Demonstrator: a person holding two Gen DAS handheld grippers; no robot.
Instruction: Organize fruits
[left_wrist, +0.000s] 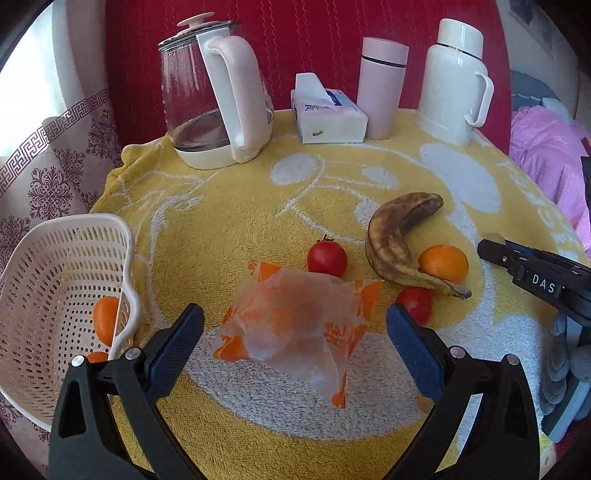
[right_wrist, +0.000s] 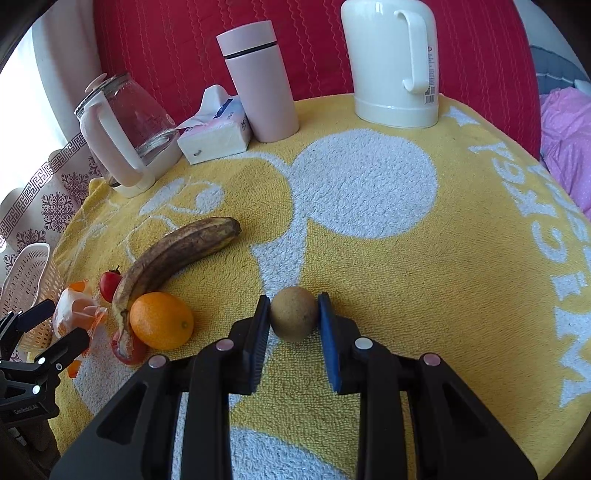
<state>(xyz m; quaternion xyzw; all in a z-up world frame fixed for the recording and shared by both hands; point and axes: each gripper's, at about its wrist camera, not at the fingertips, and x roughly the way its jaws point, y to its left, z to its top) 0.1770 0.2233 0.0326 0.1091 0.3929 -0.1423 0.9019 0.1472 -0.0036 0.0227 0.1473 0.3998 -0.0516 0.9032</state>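
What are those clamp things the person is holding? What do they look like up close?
Each is a black plastic tool with two angular fingers. The left tool and the right tool both carry flat blue ribbed pads on the inner faces, and round silver pivot pins at the joints. White lettering marks the right tool's body in the left view.

White letters "DAS" show on the black body of the right gripper (left_wrist: 491, 249), off to the right of the banana (left_wrist: 400, 242). The left gripper (right_wrist: 55, 325), left of that banana, carries small pale print on its body, too blurred to read. On the yellow towel (right_wrist: 498, 258), big white letters curve along the right edge, distorted and only partly legible.
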